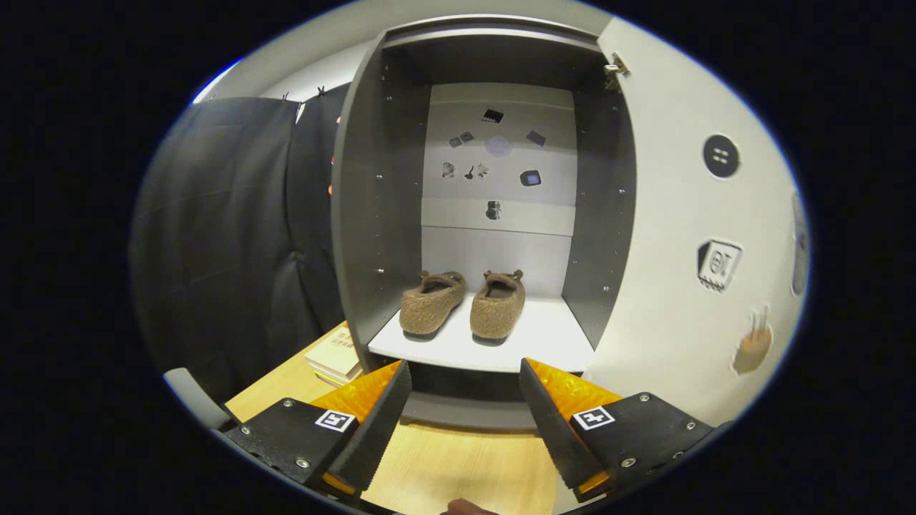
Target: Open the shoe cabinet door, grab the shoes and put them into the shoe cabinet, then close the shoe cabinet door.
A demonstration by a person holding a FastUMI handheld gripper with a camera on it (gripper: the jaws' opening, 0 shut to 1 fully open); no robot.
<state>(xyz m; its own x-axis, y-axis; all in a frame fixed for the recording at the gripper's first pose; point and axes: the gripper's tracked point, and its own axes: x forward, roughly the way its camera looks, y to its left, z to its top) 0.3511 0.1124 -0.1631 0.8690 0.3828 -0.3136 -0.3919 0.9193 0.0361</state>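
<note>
Pale wood counter [458, 465] fronts the open cabinet [372, 214]; its door [680, 286] is swung wide at 3 o'clock. Both shoes [465, 304] sit side by side on the shelf [551, 336], at 12 o'clock beyond the tool [465, 400], whose fingers are spread and empty. Likely only closing the door remains

Black cloth [236, 236] hangs at left; a pale wooden table [458, 468] spans the bottom, books [335, 357] at lower left.

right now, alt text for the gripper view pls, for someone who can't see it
Two brown shoes sit side by side on the white shelf of the shoe cabinet, its door swung open. The gripper is open, beyond the shoes' reach, holding nothing.
</note>
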